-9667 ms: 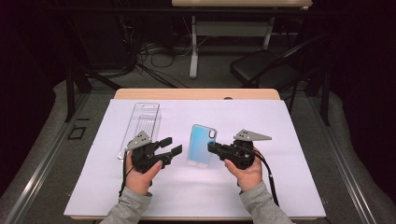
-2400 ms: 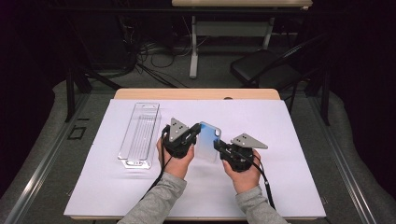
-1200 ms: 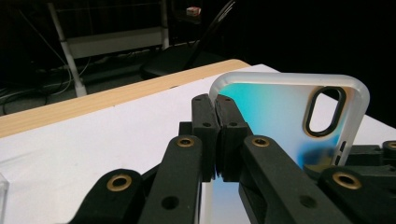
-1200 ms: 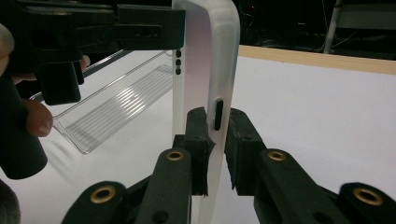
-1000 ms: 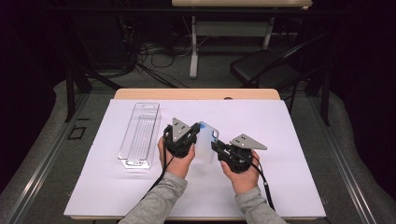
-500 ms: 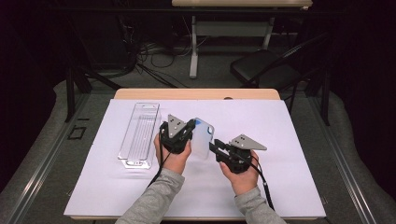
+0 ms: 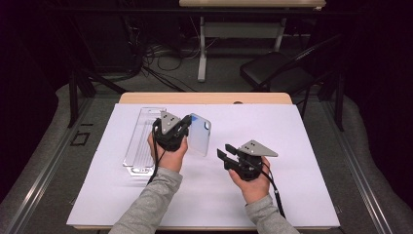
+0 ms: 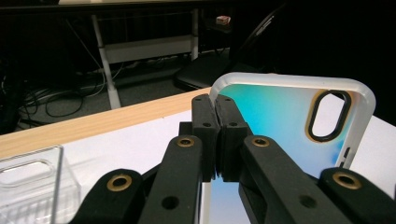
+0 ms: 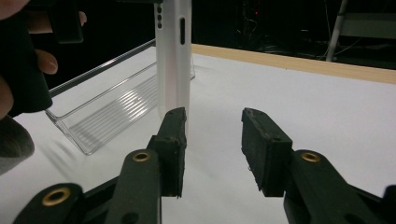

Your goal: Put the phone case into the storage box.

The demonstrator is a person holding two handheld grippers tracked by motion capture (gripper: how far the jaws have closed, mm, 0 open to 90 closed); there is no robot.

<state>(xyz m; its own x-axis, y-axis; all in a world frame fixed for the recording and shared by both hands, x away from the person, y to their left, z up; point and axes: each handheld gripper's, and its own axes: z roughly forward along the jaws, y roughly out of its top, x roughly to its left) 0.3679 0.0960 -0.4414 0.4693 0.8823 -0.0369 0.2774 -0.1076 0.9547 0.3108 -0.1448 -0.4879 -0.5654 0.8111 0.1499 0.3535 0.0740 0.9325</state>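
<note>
- Holding a thin phone case (image 7: 199, 140) with a frosted white rim and a blue-to-teal back, the left gripper (image 7: 184, 127) has it pinched by one long edge, jaws clenched tight on the rim.
- In the left gripper view the two black jaws meet on the case's (image 8: 289, 126) near edge; the oval camera cut-out (image 8: 328, 115) sits beyond them, at the far corner.
- The case is lifted clear of the white table covering (image 7: 302, 126), tilted up on edge, just right of the clear ribbed plastic tray (image 7: 141, 144) lying to the left.
- The right gripper (image 7: 225, 157) rests well right of the case and apart from it. Its jaws have just been opening, and nothing lies between them.
- In the right gripper view the case (image 9: 173, 56) stands edge-on ahead of the spread jaws, in line with the left one, not touching either; the tray (image 9: 105, 114) lies behind it.
- Judging by its look, the case is very light and bendy, a thin shell that can flex or twist under a hard squeeze.
- Its smooth back looks slippery, so the raised rim seems the better place to grip, away from the weak strip beside the cut-out.
- A one-edge pinch may let it swing or slip.
</note>
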